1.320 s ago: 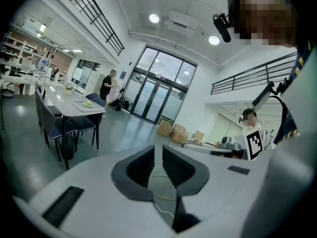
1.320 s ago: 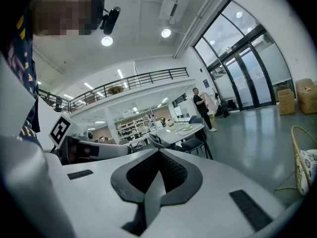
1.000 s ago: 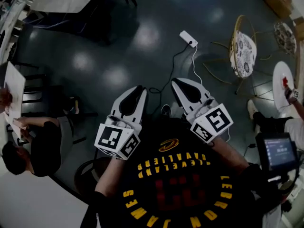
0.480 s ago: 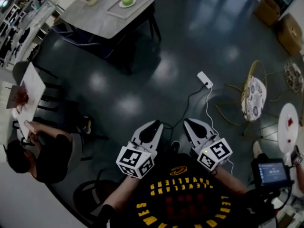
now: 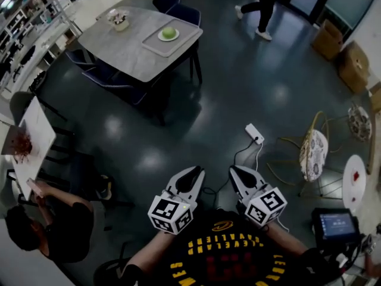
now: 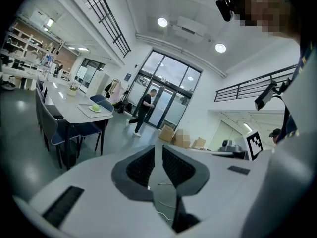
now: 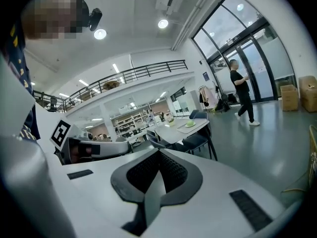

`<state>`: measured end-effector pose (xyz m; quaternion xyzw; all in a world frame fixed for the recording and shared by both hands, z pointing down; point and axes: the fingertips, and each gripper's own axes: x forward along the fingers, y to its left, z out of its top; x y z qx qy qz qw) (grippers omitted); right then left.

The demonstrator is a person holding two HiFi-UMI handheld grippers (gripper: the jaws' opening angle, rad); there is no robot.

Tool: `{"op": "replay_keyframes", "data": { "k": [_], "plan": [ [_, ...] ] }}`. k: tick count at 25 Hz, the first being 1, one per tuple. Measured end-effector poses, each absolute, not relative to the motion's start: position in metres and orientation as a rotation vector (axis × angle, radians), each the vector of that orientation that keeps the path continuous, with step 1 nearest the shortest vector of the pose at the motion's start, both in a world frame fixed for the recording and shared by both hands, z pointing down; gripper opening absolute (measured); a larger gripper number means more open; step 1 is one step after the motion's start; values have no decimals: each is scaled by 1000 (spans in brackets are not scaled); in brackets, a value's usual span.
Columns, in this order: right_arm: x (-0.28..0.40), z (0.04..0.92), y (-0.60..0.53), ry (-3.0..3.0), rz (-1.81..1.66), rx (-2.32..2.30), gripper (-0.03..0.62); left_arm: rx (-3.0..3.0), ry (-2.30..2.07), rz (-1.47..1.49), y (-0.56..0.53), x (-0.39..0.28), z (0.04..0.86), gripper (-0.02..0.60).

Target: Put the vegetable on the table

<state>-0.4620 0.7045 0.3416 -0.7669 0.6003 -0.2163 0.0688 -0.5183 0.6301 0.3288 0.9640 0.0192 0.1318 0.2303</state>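
Note:
A green vegetable (image 5: 169, 33) lies on a white plate on a tray (image 5: 156, 44) at the far end of a grey table (image 5: 119, 49), well ahead of me and to the left. It also shows small in the left gripper view as a vegetable (image 6: 95, 108) and in the right gripper view as a vegetable (image 7: 189, 124). My left gripper (image 5: 195, 171) and right gripper (image 5: 236, 171) are held side by side close to my chest, far from the table. Both hold nothing. The left gripper (image 6: 158, 151) shows a thin slit between its pads; the right gripper (image 7: 158, 152) has its pads touching.
A person (image 5: 265, 5) walks across the dark floor beyond the table. Another person (image 5: 53, 225) sits at a white table at my left. A power strip (image 5: 255, 133) with its cable lies ahead. A wire chair (image 5: 312, 154), cardboard boxes (image 5: 351, 64) and blue chairs (image 5: 178, 5) stand around.
The view has swung forward: the grey table with the vegetable and a walking person have come into sight. Both grippers sit lower in the frame, still side by side.

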Motion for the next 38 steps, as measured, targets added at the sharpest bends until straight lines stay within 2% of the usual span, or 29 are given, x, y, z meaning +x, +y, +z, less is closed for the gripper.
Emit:
{"op": "replay_keyframes", "data": {
  "k": [16,24,30,38],
  "plan": [
    [-428,352,613,1712,-760,-2392,5,2565,127,367,534,-495,350,54],
    [-395,355,566,1781,-729,-2325,5,2604,19,348,489,-468,348,54],
    [-337,361,537,1773,-746,-2230,5,2668,-166,280,446,-432,333,54],
    [-234,352,530,1719,-731,-2141,5,2734,-74,164,454,-331,298,54]
  ]
}}
